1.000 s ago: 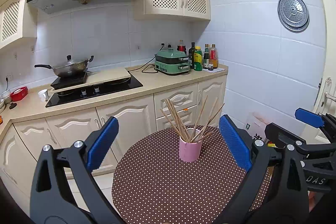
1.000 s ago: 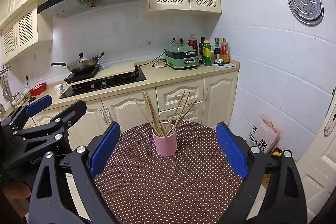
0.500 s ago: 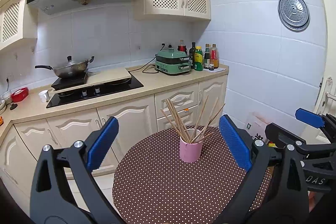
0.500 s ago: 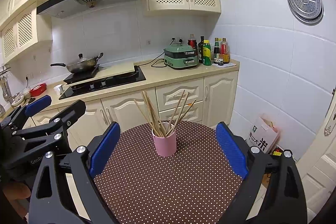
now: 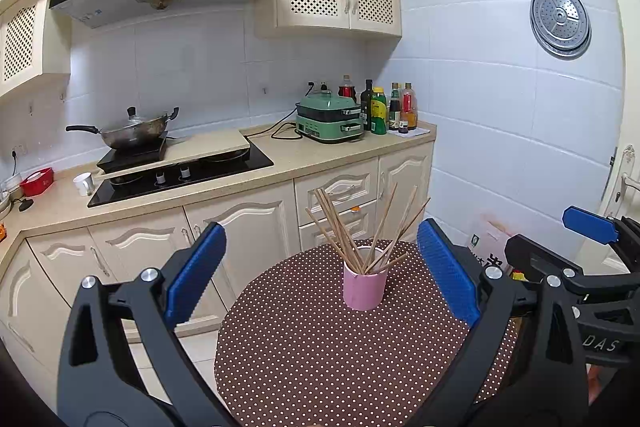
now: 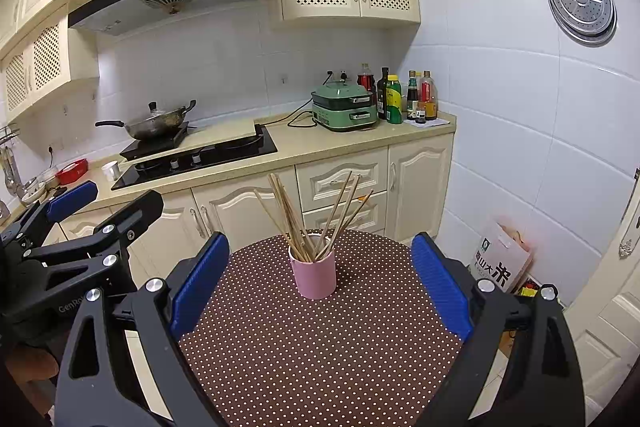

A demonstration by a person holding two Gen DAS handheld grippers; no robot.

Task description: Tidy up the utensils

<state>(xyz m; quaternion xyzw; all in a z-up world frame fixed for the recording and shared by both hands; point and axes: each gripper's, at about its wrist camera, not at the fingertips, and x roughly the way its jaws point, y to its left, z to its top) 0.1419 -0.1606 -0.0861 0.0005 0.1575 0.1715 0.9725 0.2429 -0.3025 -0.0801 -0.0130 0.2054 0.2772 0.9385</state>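
left hand-held gripper (image 5: 316, 271) is spread wide, empty. pink cup (image 5: 365, 287) of chopsticks (image 5: 362, 231) stands mid-counter (image 5: 320, 355). right hand-held gripper (image 6: 320, 279) likewise spread. a careless nudge could tip the top-heavy cup, scattering sticks.

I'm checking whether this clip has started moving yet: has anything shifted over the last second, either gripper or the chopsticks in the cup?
Almost nothing. The left gripper has drifted a hair, so the pink cup sits slightly right in its view; nothing was grasped or released. The right gripper is still open and empty, and the chopsticks stand splayed in the cup on the dotted table as before.
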